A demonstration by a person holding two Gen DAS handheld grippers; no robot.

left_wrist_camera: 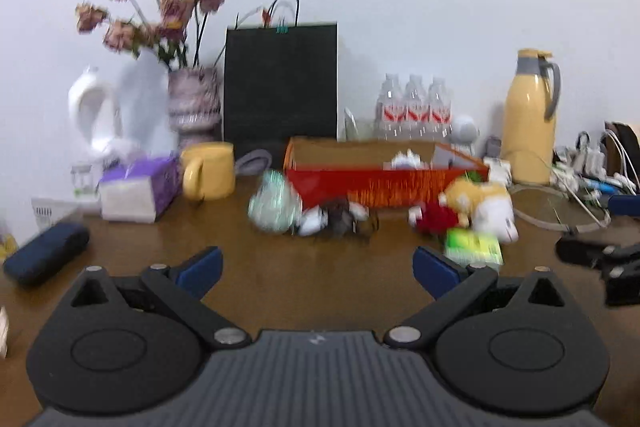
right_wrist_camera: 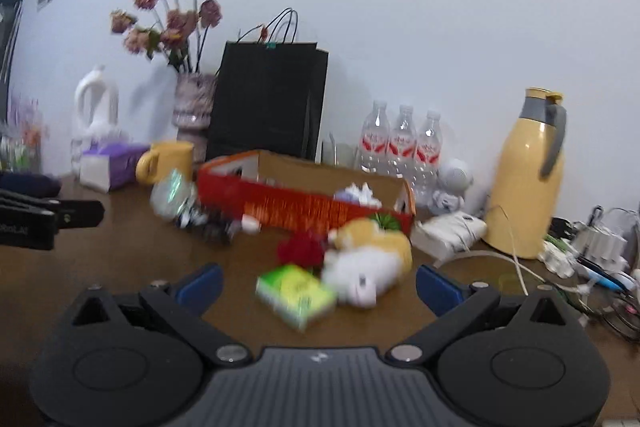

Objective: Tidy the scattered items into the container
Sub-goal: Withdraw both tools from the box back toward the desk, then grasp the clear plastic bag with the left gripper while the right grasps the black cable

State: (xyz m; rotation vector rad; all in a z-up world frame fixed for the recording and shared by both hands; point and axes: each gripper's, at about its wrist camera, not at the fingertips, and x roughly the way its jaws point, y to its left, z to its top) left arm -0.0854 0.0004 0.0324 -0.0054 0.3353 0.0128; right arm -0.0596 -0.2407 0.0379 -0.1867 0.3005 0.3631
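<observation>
Left gripper (left_wrist_camera: 318, 269): sitting nearest the lens, blue-tipped fingers (left_wrist_camera: 202, 267) standing wide apart, holding nothing, hovering over bare brown table (left_wrist_camera: 280, 279). Right gripper (right_wrist_camera: 319, 283): likewise spread wide and holding nothing, with a green packet (right_wrist_camera: 297, 294) lying on the table between and just beyond its fingertips. Far left, in the left view: a dark blue case (left_wrist_camera: 46, 253) lying near the table edge; a purple tissue pack (left_wrist_camera: 138, 189) sitting beside a yellow mug (left_wrist_camera: 208, 169); a white jug (left_wrist_camera: 94, 113) and a vase of dried flowers (left_wrist_camera: 194, 103) standing against the wall behind them. Centre: a black paper bag (left_wrist_camera: 280, 83) standing upright at the wall; in front of it a red cardboard box (left_wrist_camera: 384, 183), the container, lying open-topped with white crumpled paper (left_wrist_camera: 406, 159) already showing inside. Scattered items, all lying outside the box along its near side: a shiny crumpled wrapper (left_wrist_camera: 274, 203), a blurred dark-and-white bundle (left_wrist_camera: 340, 221), a red flower (left_wrist_camera: 436, 217), a yellow-and-white plush toy (left_wrist_camera: 486, 211) touching the flower, and the green packet just in front of the plush. Right: three water bottles (left_wrist_camera: 414, 107) standing behind the box; a yellow thermos jug (left_wrist_camera: 530, 117) standing near the wall; a tangle of cables (left_wrist_camera: 588, 163) lying at the far right. Both views are showing motion blur.
</observation>
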